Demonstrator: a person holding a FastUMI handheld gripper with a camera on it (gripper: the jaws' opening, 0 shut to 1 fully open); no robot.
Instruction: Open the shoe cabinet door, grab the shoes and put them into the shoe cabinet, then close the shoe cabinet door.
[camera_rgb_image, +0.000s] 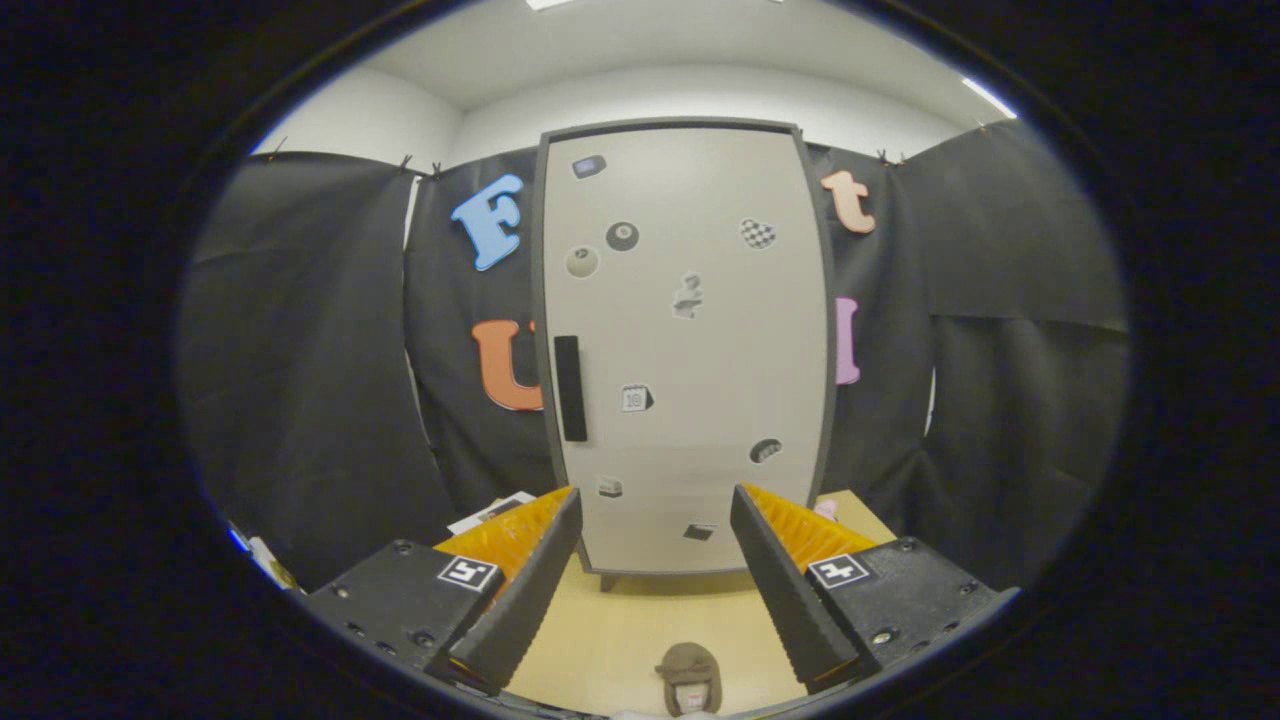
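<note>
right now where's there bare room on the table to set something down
Bare tabletop lies between the open tool fingers, from the closed cabinet foot to the small brown shoe. It is crowded by papers left of the cabinet.

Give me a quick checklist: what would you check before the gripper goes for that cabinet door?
1. Cabinet door shut, so it needs opening first: ok.
2. Dark handle on the door's left side in plain sight: ok.
3. Gripper open with nothing between the fingers: ok.
4. Gripper close enough to the handle: not ok, the cabinet stands well beyond the fingers.
5. Shoe waiting on the table, between the fingers and below them: ok.
6. A second shoe: cannot tell.
</note>
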